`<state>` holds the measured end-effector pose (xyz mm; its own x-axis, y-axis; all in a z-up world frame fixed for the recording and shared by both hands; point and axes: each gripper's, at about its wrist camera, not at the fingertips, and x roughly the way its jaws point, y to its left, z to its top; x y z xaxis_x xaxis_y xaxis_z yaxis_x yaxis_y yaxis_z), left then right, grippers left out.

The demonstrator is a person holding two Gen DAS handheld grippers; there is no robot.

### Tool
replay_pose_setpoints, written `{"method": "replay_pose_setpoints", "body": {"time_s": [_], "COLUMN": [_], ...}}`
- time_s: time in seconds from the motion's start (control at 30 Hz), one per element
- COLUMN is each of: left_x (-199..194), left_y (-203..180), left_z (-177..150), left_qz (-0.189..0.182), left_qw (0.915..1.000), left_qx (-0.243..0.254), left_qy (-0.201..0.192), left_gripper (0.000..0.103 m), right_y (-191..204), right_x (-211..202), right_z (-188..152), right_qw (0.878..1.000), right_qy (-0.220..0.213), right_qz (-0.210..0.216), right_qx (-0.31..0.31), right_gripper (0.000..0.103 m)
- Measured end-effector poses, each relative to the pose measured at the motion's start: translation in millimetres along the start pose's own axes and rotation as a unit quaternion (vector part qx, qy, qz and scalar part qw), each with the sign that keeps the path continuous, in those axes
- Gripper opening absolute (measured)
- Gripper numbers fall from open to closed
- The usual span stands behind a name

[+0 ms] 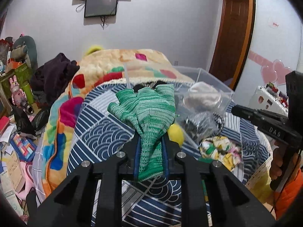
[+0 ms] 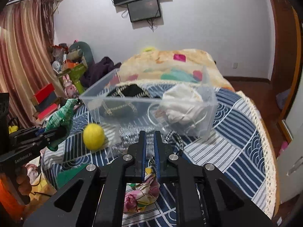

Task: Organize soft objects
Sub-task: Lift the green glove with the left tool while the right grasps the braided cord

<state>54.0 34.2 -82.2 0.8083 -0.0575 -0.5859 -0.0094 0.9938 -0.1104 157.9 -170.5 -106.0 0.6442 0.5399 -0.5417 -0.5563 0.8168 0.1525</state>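
My left gripper [image 1: 150, 138] is shut on a green knitted glove [image 1: 149, 111] and holds it above the bed, just left of a clear plastic box [image 2: 147, 102]; it also shows in the right wrist view [image 2: 62, 128], with the glove [image 2: 62, 113] sticking up. The box holds a white cloth bundle [image 2: 181, 106] and a dark item [image 2: 130, 92]. My right gripper [image 2: 149, 138] is nearly closed with a narrow gap and holds nothing, above a floral cloth [image 2: 140, 193]. A yellow ball [image 2: 94, 136] lies in front of the box.
The bed has a blue patterned cover [image 2: 236, 138] and a colourful blanket [image 1: 113, 66] behind the box. A black-and-white cord [image 2: 174, 138] lies by the box. Clutter fills the floor and shelves at the left [image 1: 17, 113]. A wooden door [image 1: 233, 37] is at the right.
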Motion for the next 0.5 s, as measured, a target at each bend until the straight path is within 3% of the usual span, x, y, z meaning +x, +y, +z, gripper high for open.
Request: {"method": "replay_pose_setpoints", "body": {"time_s": [0.17, 0.23, 0.3, 0.5], "left_x": [-3, -2, 0, 5], "left_y": [-2, -4, -5, -6], "left_z": [6, 7, 9, 14], "left_qz": [-0.003, -0.002, 0.002, -0.003], "left_qw": [0.9999, 0.9999, 0.9999, 0.9999], "left_qx": [0.000, 0.002, 0.006, 0.004], "left_qy": [-0.010, -0.010, -0.012, -0.015], "left_gripper": [0.019, 0.019, 0.019, 0.019], "right_y": [-9, -17, -21, -29], "right_x": [8, 16, 22, 44], "right_z": [0, -2, -4, -3], "right_qw": [0.999, 0.998, 0.997, 0.994], "right_qy": [0.025, 0.042, 0.048, 0.074], "right_qz": [-0.011, -0.006, -0.003, 0.022], "right_qx": [0.021, 0.040, 0.054, 0.076], "right_gripper": [0.009, 0.022, 0.026, 0.026]}}
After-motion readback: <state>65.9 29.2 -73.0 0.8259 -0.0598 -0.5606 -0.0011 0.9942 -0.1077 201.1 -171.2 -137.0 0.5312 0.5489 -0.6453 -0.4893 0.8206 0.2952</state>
